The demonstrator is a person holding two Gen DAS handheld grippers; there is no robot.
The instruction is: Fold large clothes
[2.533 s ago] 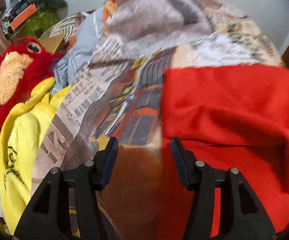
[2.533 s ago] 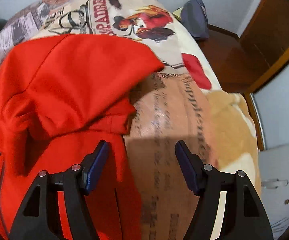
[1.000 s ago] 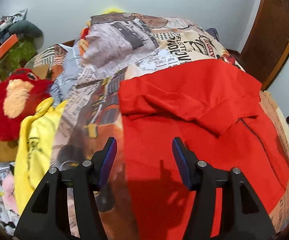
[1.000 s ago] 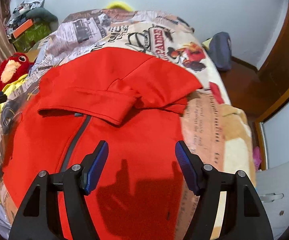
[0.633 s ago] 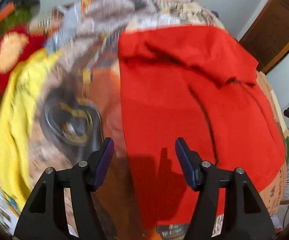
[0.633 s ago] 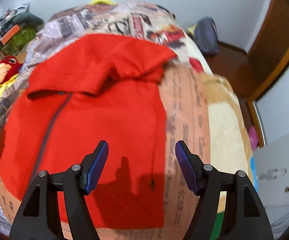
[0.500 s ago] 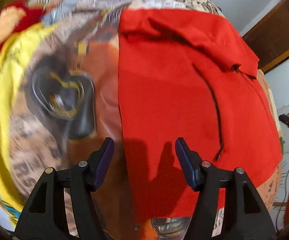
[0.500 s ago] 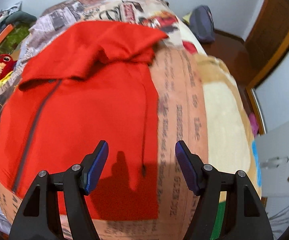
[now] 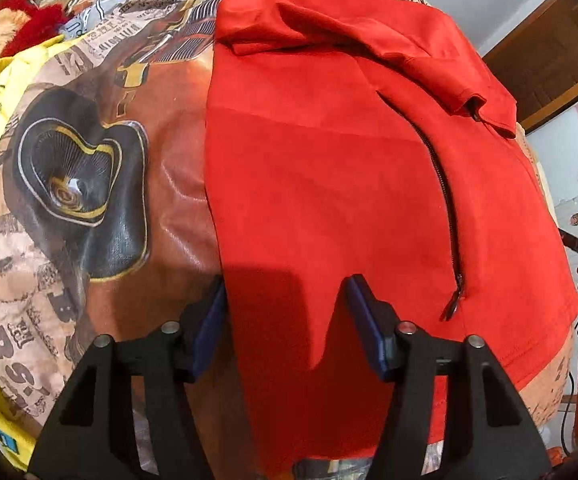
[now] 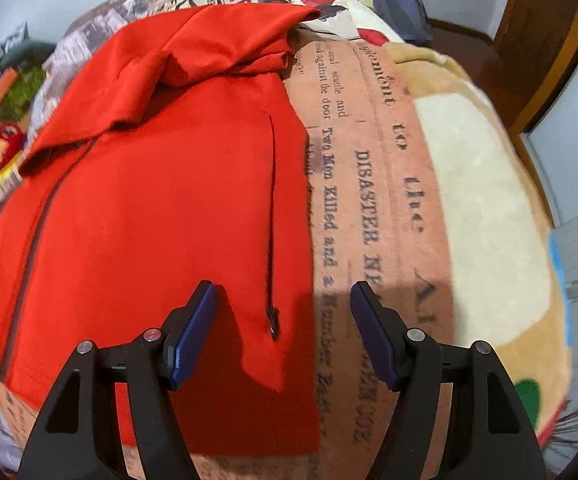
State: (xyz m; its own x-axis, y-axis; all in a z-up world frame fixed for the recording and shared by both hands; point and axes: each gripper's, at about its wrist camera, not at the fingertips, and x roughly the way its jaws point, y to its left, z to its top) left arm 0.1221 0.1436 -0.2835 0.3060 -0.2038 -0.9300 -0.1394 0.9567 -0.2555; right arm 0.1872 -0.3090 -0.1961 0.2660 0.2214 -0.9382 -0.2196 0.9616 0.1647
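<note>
Left gripper [image 9: 287, 310] (jaws just narrowing, apart) straddling red jacket's [image 9: 329, 184] left edge

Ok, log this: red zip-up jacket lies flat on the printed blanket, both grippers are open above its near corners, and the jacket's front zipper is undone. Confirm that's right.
One thing is wrong: the zipper on the red jacket is closed along its length, as the left wrist view shows. The rest holds: the jacket lies flat on the printed blanket, with the left gripper and right gripper open above its near corners.
</note>
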